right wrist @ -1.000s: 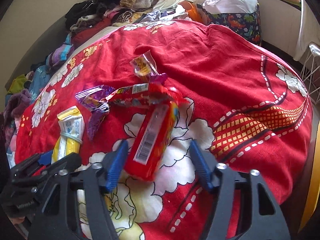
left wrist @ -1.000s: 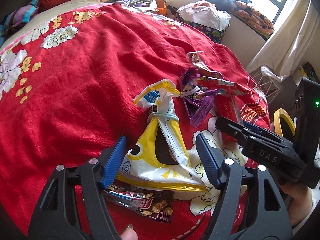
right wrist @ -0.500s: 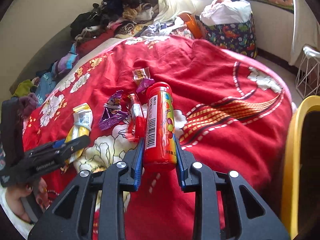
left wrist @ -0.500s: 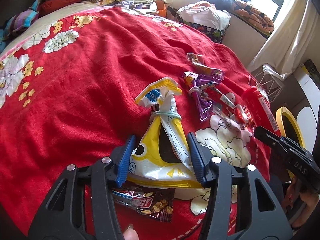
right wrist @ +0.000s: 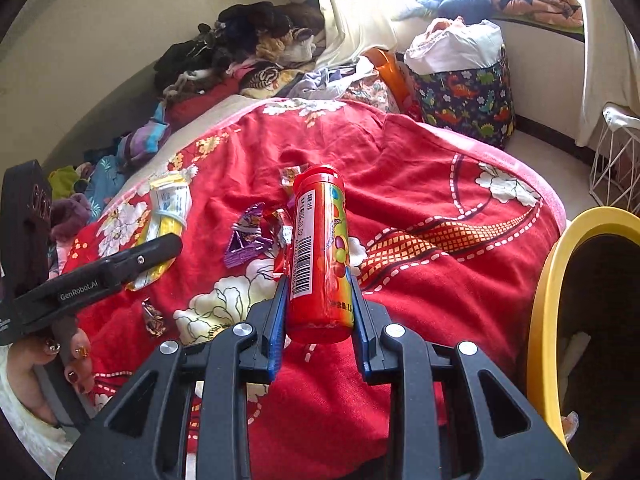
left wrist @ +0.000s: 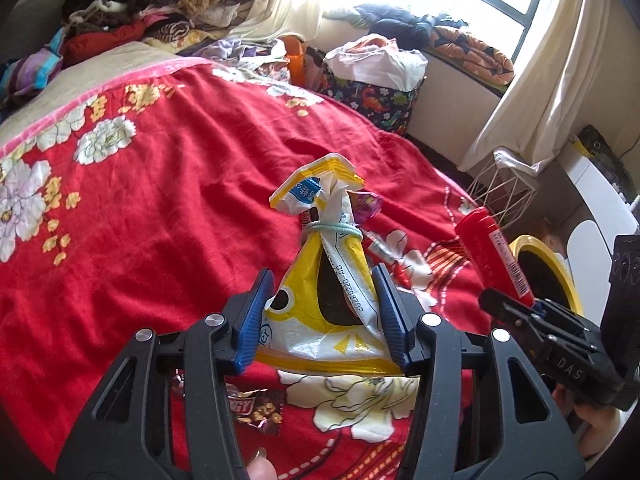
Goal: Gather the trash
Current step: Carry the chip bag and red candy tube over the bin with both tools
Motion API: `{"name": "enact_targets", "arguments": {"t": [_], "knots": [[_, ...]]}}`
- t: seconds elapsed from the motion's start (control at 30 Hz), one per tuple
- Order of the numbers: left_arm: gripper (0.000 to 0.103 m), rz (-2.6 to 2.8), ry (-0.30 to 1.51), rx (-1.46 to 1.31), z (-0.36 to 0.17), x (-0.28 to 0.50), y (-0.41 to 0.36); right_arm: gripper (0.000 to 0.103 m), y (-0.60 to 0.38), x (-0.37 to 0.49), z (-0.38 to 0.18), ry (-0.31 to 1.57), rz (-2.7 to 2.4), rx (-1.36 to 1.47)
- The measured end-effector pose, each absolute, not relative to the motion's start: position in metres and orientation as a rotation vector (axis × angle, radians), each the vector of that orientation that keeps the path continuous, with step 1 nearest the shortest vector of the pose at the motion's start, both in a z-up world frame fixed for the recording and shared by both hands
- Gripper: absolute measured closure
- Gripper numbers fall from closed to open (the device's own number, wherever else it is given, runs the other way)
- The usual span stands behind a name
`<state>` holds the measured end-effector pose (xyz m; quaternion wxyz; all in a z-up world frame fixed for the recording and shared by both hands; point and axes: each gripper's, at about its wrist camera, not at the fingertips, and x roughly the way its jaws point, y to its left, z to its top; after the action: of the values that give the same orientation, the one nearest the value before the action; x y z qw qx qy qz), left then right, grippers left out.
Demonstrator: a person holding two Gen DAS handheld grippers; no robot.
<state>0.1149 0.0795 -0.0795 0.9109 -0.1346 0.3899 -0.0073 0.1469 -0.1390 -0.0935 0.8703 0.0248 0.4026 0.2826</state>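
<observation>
My left gripper [left wrist: 322, 280] is shut on a yellow and white snack bag [left wrist: 336, 240] tied with a band, holding it above the red floral blanket [left wrist: 180, 200]. My right gripper [right wrist: 319, 284] is shut on a red candy tube [right wrist: 320, 240], held upright-tilted off the bed. The same tube [left wrist: 492, 248] shows at the right of the left wrist view. A yellow-rimmed bin [right wrist: 548, 300] stands just right of the tube. On the blanket lie a purple wrapper [right wrist: 246, 236], a brown snack wrapper [left wrist: 252, 408] and a small clear wrapper [right wrist: 290, 174].
A dinosaur-print bag [left wrist: 372, 96] stuffed with white plastic stands past the bed's far corner. A white wire basket [left wrist: 504, 188] sits near the curtain. A pile of clothes [left wrist: 160, 12] lines the far edge of the bed. A person's hand [right wrist: 60, 360] grips the left tool.
Both grippers closed from open: the left on the snack bag, the right on the red tube. Both things rose off the blanket, and the tube moved right, beside the yellow bin.
</observation>
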Motion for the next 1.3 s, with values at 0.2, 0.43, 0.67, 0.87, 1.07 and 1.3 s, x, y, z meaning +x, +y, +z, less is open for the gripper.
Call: {"name": "enact_targets", "arguments": {"t": [0.2,0.43,0.67,0.87,1.07,1.3], "knots": [[0.060,-0.044,0.771,-0.261,-0.064,0.114,0.067,0.077,-0.144,0.141,-0.082,0.814,0.596,0.052],[0.060,-0.079,0.744,-0.242,-0.052,0.113,0.052,0.077,-0.156,0.135,-0.071,0.788,0.584,0.065],[0.060,-0.105,0.720,-0.225,-0.042,0.110,0.040,0.077,-0.171,0.131,-0.063,0.761,0.565,0.073],[0.060,-0.128,0.704,-0.218,-0.036,0.109,0.032,0.077,-0.183,0.126,-0.058,0.746,0.548,0.089],[0.060,-0.153,0.686,-0.197,-0.028,0.106,0.020,0.077,-0.195,0.123,-0.053,0.731,0.528,0.102],[0.060,-0.180,0.674,-0.172,-0.022,0.105,0.003,0.077,-0.209,0.116,-0.048,0.716,0.506,0.120]]}}
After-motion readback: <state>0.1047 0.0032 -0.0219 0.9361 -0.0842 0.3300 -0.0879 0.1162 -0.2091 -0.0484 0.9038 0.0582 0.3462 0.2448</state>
